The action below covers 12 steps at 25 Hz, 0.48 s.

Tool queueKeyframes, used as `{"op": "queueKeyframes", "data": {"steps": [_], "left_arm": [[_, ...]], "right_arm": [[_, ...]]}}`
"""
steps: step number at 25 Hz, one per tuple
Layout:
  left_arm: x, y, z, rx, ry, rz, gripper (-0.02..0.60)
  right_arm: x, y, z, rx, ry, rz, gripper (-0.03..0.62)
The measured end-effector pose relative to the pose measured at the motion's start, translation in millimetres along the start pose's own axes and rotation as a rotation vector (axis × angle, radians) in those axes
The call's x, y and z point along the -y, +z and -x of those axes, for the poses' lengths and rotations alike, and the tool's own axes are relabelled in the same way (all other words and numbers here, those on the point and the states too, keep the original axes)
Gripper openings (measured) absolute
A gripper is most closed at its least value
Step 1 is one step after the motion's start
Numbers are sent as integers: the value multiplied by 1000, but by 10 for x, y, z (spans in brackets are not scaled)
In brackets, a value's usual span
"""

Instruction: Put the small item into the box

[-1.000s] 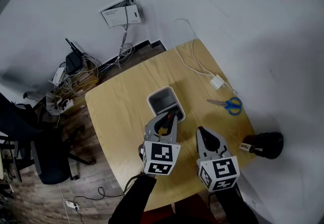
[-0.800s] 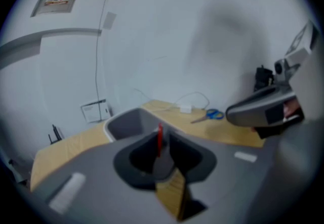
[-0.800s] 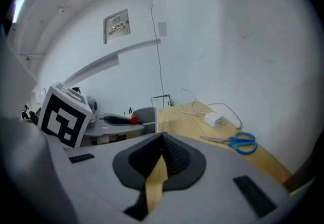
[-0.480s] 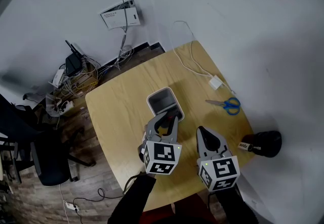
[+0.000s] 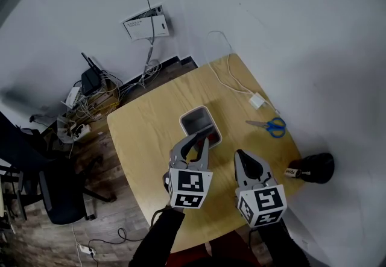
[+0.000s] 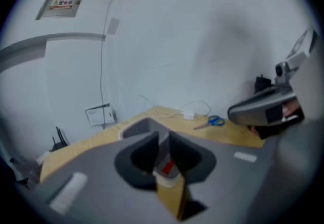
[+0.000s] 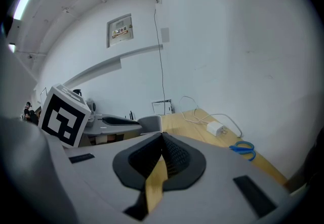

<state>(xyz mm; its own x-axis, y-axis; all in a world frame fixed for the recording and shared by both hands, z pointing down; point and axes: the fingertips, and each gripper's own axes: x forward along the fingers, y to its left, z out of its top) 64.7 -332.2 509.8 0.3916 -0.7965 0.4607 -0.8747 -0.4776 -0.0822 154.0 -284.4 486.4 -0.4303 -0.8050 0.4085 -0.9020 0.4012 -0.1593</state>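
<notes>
Though the wall sign is illegible, left gripper clasps red item.

An office corner: a black swivel chair stands left of the wooden tabletop. Beyond the tabletop's far-left corner lie a router and tangled cables — with blue scissors and a white charger on its right side.

Table, light wood, rounded corners.
- Scissors, blue handles, right edge.
- Charger, white, far right; cable trailing off.

Floor, far left:
- Router, tangled wires.
- Office chair, left.
</notes>
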Motion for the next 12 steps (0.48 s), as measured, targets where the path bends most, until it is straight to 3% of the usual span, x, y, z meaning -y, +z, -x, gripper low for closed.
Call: {"op": "queueKeyframes", "data": {"steps": [8,12], "left_arm": [[-138,160,303,65,4,20,6],[-170,215,495,95,-18,30,5]], "right_arm": [[-180,206,141,53,-13,13,8],[-291,326,265,85,-25,24,8]]}}
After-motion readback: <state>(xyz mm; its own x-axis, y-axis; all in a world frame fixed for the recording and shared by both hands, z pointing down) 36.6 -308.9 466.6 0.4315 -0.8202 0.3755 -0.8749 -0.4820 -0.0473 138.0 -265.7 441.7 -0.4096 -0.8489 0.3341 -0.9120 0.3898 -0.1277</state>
